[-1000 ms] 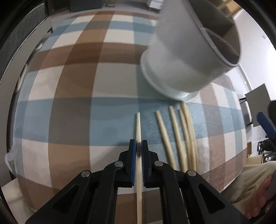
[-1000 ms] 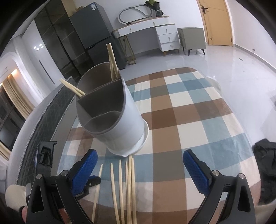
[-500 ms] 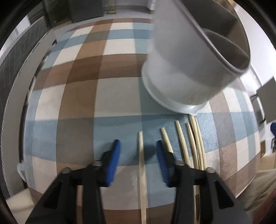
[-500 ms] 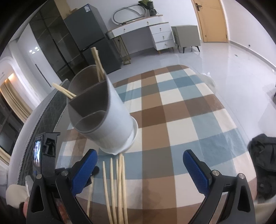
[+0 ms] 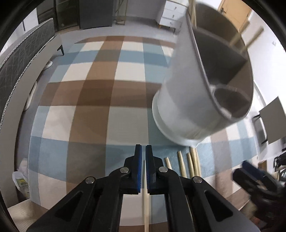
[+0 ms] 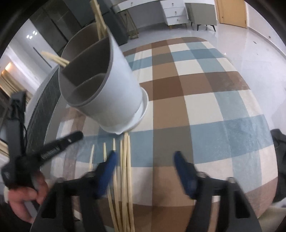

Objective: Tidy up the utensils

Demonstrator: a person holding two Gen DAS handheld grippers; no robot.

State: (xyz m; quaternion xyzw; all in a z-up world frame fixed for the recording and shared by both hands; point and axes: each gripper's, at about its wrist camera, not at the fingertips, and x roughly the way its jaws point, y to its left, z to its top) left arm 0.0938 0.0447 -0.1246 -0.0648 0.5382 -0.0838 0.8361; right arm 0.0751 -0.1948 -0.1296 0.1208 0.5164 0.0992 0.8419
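A grey divided utensil holder [image 5: 202, 92] stands on a white saucer on the checked tablecloth; it also shows in the right wrist view [image 6: 103, 85], with a few chopsticks [image 6: 98, 19] standing in its far compartment. Several loose chopsticks [image 6: 125, 160] lie in front of it, also seen in the left wrist view [image 5: 189, 164]. My left gripper [image 5: 143, 151] is shut, raised off the cloth; a single chopstick [image 5: 146, 201] lies on the table below the jaws. My right gripper [image 6: 144, 160] is open above the loose chopsticks, blurred.
The checked tablecloth [image 6: 196, 100] covers the table. A bed edge [image 5: 19, 58] is on the left, and a dresser [image 6: 175, 12] and a door [image 6: 232, 12] are at the back. My left gripper also shows at the left of the right wrist view [image 6: 53, 146].
My left gripper opened, let go of the single chopstick, then shut again and rose. My right gripper moved down and left over the loose chopsticks.
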